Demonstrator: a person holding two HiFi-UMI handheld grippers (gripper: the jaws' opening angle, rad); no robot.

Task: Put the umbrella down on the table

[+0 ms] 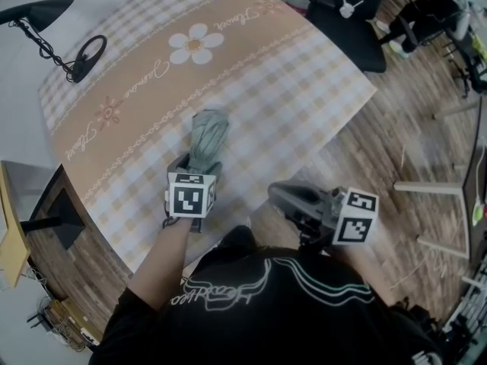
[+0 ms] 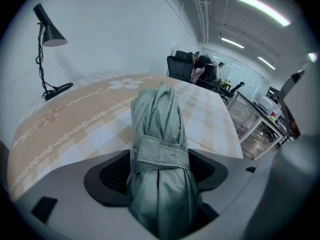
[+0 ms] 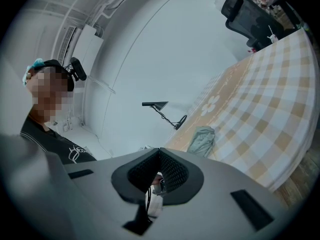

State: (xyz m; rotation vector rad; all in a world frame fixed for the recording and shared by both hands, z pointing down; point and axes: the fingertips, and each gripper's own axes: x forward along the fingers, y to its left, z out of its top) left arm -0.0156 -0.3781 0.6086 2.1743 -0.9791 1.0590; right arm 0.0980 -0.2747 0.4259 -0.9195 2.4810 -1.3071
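1. Ceiling strip lights (image 2: 262, 9), high to the right of the left gripper (image 2: 160, 171), are glaring white and spreading bright, even light (nearly shadowless).
2. Under that gripper, only a soft, faint shadow is falling on the tablecloth (image 1: 304, 90).
3. Both gripper views are bending strongly toward their edges and darkening into black corners.
4. Close to each lens, the grey foreground is blurring softly out of focus.

The folded grey-green umbrella (image 2: 158, 121), strap wrapped round it, sits between the left gripper's (image 2: 159, 170) jaws, which stand wide on either side. It points away across the checked tabletop (image 2: 75, 129); a black desk lamp (image 2: 48, 36) stands far left.
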